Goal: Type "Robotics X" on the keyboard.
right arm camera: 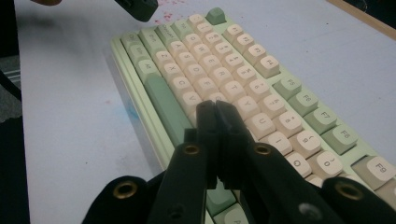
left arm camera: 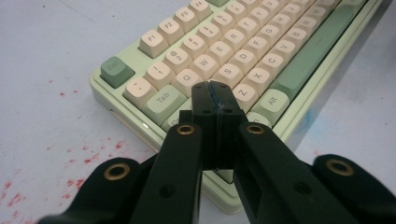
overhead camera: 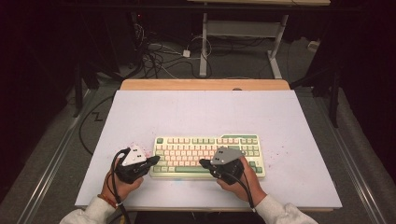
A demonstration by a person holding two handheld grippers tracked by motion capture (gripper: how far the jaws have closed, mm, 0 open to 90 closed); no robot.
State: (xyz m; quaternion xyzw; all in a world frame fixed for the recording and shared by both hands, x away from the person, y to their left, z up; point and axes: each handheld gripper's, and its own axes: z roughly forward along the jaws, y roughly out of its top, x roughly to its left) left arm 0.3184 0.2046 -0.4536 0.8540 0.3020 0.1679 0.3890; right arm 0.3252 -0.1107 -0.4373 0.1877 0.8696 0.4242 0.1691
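Note:
A pale green keyboard [overhead camera: 208,155] with cream and green keys lies near the front of the white table. My left gripper [overhead camera: 155,159] hangs at its left end, jaws pressed together with nothing between them. In the left gripper view the closed tips [left arm camera: 211,88] sit just over the keyboard [left arm camera: 243,56], above the keys around A and Caps Lock. My right gripper [overhead camera: 202,163] is over the front middle of the keyboard, also shut and empty. In the right gripper view its tips [right arm camera: 215,106] hover above the keyboard [right arm camera: 224,74] near the B and N keys.
The white table top [overhead camera: 205,112] has a wooden strip [overhead camera: 205,84] along its far edge. Red specks [left arm camera: 70,154] mark the surface left of the keyboard. Cables and desk legs [overhead camera: 203,46] lie on the floor beyond the table.

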